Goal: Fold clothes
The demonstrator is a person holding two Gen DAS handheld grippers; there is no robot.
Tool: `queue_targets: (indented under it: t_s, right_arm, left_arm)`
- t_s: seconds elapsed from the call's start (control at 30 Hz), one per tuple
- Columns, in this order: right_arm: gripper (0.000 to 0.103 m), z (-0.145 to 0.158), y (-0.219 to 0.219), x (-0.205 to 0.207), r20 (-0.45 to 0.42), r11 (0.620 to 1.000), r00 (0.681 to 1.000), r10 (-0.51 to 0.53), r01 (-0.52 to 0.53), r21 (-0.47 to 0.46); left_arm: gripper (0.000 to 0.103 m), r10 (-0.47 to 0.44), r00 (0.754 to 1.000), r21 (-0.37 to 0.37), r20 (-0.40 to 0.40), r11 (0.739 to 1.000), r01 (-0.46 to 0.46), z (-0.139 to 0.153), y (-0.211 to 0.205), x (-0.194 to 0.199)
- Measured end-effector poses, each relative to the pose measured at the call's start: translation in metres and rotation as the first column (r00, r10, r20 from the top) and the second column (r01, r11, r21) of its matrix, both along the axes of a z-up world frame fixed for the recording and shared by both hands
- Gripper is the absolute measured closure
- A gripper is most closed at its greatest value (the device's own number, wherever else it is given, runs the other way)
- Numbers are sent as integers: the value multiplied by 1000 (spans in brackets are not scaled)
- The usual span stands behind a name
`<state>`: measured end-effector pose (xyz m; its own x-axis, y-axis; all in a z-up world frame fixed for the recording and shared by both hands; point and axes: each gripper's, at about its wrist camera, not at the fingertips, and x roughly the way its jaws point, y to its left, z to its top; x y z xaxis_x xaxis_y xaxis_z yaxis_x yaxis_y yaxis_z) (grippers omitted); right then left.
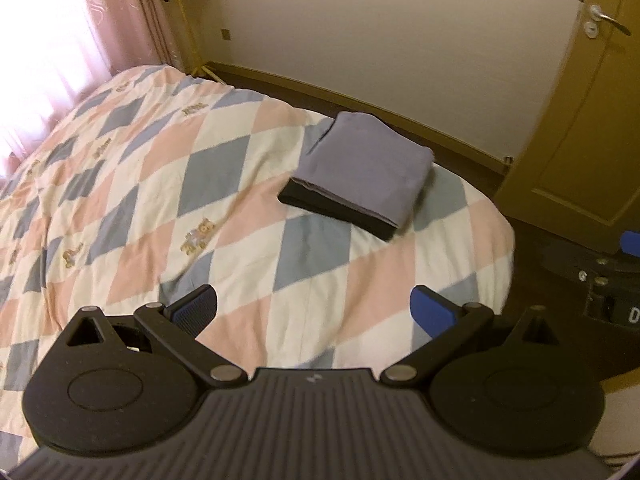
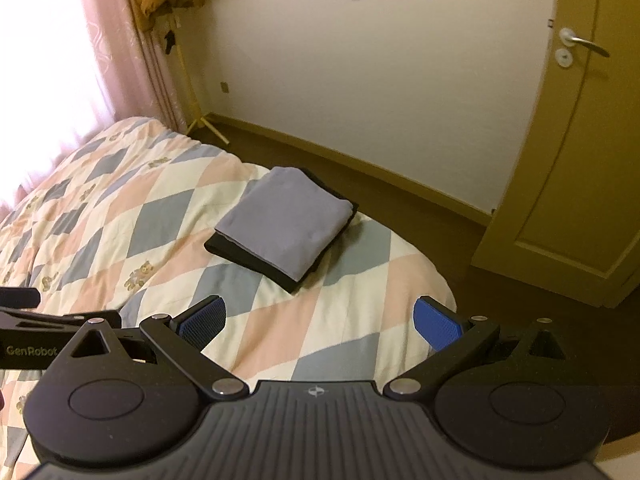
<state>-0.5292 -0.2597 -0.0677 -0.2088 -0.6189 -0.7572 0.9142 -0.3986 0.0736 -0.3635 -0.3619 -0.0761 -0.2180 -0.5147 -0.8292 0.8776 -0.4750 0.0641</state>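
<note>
Left tool [image 1: 314, 312] hangs above the near part of the bed [image 1: 160, 184], its blue-padded fingers [image 1: 430, 312] spread wide with nothing between them. In this left wrist view the folded grey garment [image 1: 366, 166] lies on a folded black garment [image 1: 340, 210] near the bed's far right corner. The stack's long axis runs diagonally, from lower left toward upper right, with the layered fold edges facing the camera. Only a thin dark strip of the black piece shows along the near edges; the rest is covered. At the right edge, part of the right tool [image 1: 600, 276] is cut off and dim.

From the right wrist view, the right tool [image 2: 320, 320] also stands released, pads [image 2: 438, 322] far apart, empty, over the quilt. The grey garment [image 2: 286, 220] sits well ahead of it on the black garment [image 2: 248, 258], the stack again angled, one corner pointing toward the camera. The black layer peeks out at the near and far edges only. A black bar marked GenRobot [image 2: 32, 350] enters from the left, mostly cropped.
</note>
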Motion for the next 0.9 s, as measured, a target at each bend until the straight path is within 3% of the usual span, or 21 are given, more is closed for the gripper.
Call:
queue_targets:
  t_s: [0.47, 0.9]
  right_arm:
    - [0, -20, -57, -66, 31, 997, 998, 59, -60, 53]
    - [0, -33, -76, -104, 60, 992, 994, 91, -95, 81]
  left_arm:
    - [1, 53, 998, 21, 25, 998, -53, -11, -43, -60]
    - [1, 59, 998, 33, 22, 998, -59, -20, -54, -100]
